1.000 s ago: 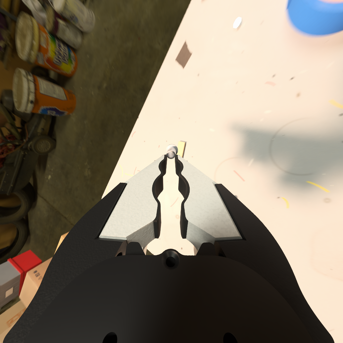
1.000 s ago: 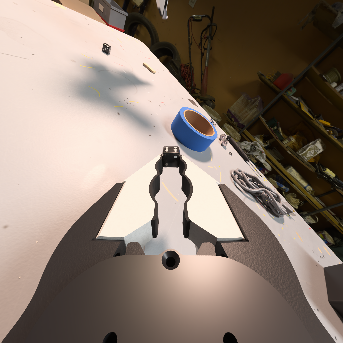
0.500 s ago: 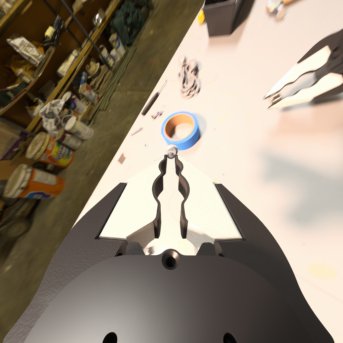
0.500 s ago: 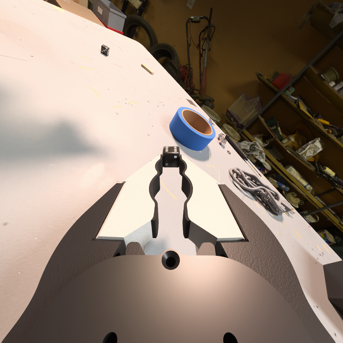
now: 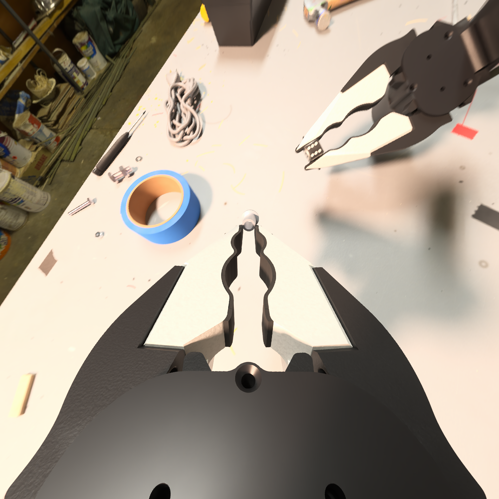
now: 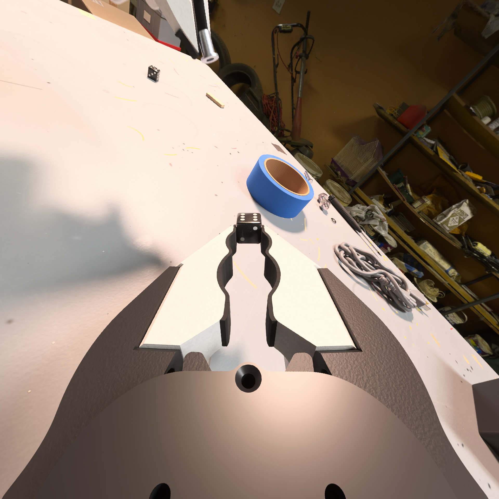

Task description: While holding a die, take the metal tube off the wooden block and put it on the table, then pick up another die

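Note:
My left gripper [image 5: 249, 226] is shut on the metal tube [image 5: 249, 219], seen end-on at its fingertips, held above the white table [image 5: 270, 175]. The tube also shows in the right wrist view [image 6: 208, 48], hanging from the left gripper at the top edge. My right gripper [image 6: 248, 229] is shut on a black die [image 6: 248, 227]; it also shows in the left wrist view [image 5: 307, 156] at the upper right with that die [image 5: 313, 152]. A second black die [image 6: 153, 73] lies far off on the table. The wooden block [image 6: 215, 100] lies near the table's edge, also at the lower left of the left wrist view [image 5: 23, 394].
A blue tape roll [image 5: 159, 205] [image 6: 280, 186] stands by the table's edge. A grey coiled cable [image 5: 183, 113], a screwdriver [image 5: 118, 145], bolts [image 5: 81, 206] and a nut lie near it. A dark box [image 5: 237, 21] and a hammer [image 5: 318, 16] are at the far end.
My left gripper has swung and moved along the table with the tube, bringing the tape roll, the cable and the right gripper closer in view. The right gripper has hardly moved.

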Robot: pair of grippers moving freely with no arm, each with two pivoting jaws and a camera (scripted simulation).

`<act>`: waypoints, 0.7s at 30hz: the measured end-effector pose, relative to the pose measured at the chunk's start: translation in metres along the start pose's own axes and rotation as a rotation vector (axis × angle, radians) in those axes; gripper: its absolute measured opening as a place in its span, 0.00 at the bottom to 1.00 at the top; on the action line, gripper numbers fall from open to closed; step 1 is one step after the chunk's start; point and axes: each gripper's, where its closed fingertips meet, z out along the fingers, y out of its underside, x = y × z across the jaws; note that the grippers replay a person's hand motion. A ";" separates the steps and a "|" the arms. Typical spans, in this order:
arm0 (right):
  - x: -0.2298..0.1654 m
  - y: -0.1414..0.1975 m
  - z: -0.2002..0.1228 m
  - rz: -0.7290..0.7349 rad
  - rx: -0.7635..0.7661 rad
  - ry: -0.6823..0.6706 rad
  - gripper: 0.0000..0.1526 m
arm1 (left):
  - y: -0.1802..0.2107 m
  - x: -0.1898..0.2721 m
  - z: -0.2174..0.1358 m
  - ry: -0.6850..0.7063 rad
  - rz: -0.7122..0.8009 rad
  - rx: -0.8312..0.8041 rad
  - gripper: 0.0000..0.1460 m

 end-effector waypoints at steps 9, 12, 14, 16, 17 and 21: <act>0.000 0.000 0.000 0.002 0.001 0.000 0.11 | -0.014 0.010 0.023 0.076 -0.122 0.214 0.06; 0.000 0.000 0.000 0.002 0.001 0.000 0.11 | 0.001 0.012 0.036 0.087 -0.139 0.168 0.06; 0.000 0.000 0.000 0.001 0.001 0.000 0.11 | 0.010 0.013 0.043 0.096 -0.138 0.134 0.06; 0.000 0.000 0.000 0.001 0.000 0.000 0.11 | 0.016 0.014 0.047 0.105 -0.148 0.115 0.06; 0.000 0.000 0.000 0.000 0.000 -0.001 0.11 | 0.019 0.014 0.048 0.112 -0.151 0.095 0.06; 0.000 0.000 0.000 -0.001 -0.001 -0.001 0.11 | 0.040 0.012 0.056 0.077 -0.098 -0.050 0.06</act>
